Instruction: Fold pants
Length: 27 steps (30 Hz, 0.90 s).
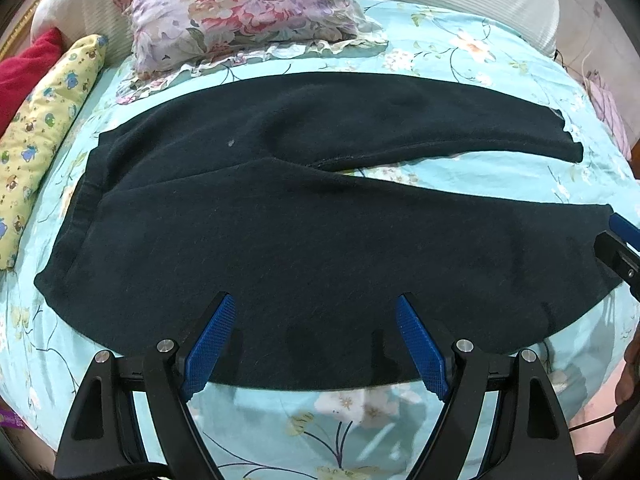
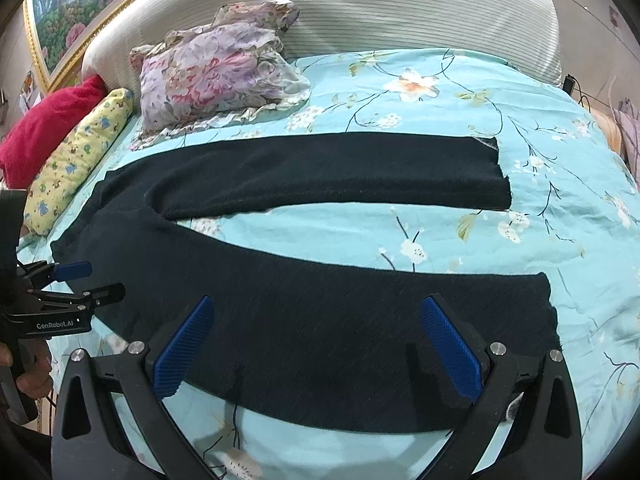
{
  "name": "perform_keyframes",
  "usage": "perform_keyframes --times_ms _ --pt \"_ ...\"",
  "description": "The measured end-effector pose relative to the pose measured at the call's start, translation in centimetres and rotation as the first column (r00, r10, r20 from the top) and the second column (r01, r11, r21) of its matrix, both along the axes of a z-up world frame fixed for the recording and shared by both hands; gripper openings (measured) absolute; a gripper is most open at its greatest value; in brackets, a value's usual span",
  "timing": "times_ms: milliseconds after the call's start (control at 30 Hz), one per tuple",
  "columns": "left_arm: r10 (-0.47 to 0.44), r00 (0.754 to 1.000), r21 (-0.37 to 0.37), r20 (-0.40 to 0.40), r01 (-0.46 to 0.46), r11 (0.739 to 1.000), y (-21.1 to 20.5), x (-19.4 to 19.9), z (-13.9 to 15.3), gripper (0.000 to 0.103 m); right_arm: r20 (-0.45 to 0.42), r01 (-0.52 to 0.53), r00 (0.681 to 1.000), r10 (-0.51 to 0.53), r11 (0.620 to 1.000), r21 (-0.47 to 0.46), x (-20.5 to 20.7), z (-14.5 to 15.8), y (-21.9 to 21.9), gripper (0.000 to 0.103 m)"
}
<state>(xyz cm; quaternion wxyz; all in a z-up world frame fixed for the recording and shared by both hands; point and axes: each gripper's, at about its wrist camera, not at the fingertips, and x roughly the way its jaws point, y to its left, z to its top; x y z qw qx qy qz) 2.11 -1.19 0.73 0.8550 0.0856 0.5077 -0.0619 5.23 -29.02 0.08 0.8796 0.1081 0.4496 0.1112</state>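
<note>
Dark navy pants (image 1: 304, 216) lie flat on the bed, waistband at the left, both legs spread toward the right in a V. They also show in the right wrist view (image 2: 320, 312). My left gripper (image 1: 316, 304) is open, its blue pads just above the near leg's front edge, close to the waist end. My right gripper (image 2: 316, 308) is open above the near leg, close to its cuff. The left gripper shows at the left edge of the right wrist view (image 2: 84, 280), and the right gripper at the right edge of the left wrist view (image 1: 618, 236).
The bed has a light blue floral sheet (image 2: 440, 92). A floral pillow (image 1: 244, 12), a yellow patterned bolster (image 1: 44, 120) and a red cushion (image 1: 28, 64) lie at the far left by the ribbed white headboard (image 2: 360, 12). A framed painting (image 2: 68, 12) hangs on the wall.
</note>
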Motion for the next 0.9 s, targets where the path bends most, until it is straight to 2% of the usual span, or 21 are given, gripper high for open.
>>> perform_keyframes --times_ms 433,567,900 --pt "-0.029 0.998 0.032 -0.054 0.031 0.999 -1.4 3.6 0.9 0.083 -0.004 0.052 0.999 -0.052 0.998 0.026 2.4 0.1 -2.1 0.103" --pt "-0.041 0.998 0.003 -0.042 0.041 0.999 -1.7 5.2 1.4 0.083 -0.009 0.073 0.997 -0.073 0.997 0.034 3.5 0.0 -3.0 0.103" --pt "-0.084 0.996 -0.006 -0.024 0.084 0.996 -3.0 8.7 2.0 0.083 -0.016 0.108 0.994 -0.108 0.994 0.034 6.8 -0.3 -5.0 0.103"
